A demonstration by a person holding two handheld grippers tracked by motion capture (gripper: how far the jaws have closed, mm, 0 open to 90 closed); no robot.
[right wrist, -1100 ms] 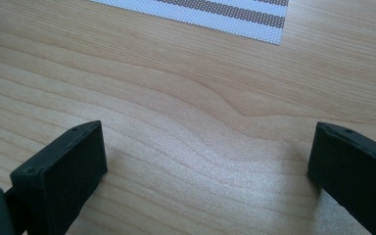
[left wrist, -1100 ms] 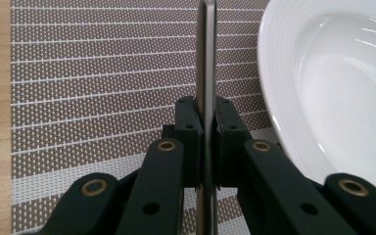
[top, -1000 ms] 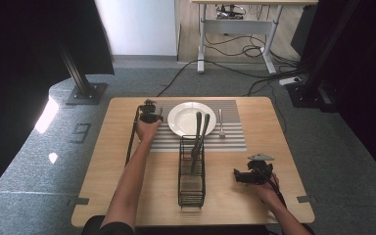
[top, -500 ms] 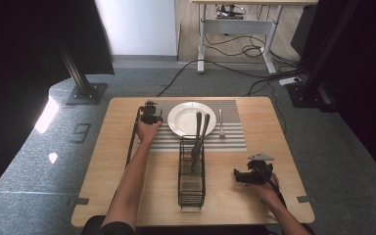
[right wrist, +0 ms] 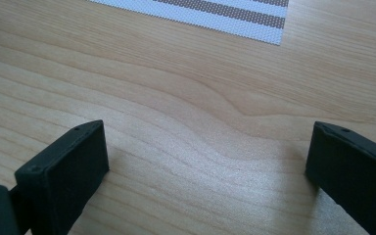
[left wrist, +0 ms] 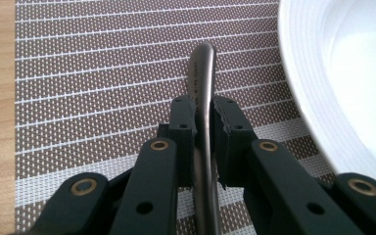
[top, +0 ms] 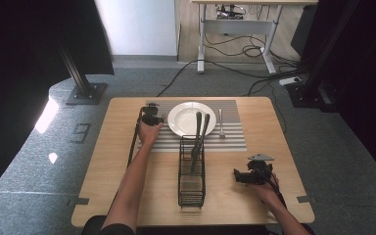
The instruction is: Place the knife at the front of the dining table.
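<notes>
A light wooden counter [top: 127,196] stands on grey carpet [top: 39,186]. Beyond it, against the far wall, a white desk frame [top: 235,24] rises from a wood floor, with black cables [top: 235,49] looped under it and trailing across the carpet toward the counter. A white power strip [top: 290,81] lies at the right, beside a dark stand base [top: 303,95]. At the left a black slanted post [top: 73,68] is bolted to a flat plate [top: 85,93]. Black curtains [top: 19,58] hang on both sides. A patch of light [top: 46,113] falls on the carpet at the left.
</notes>
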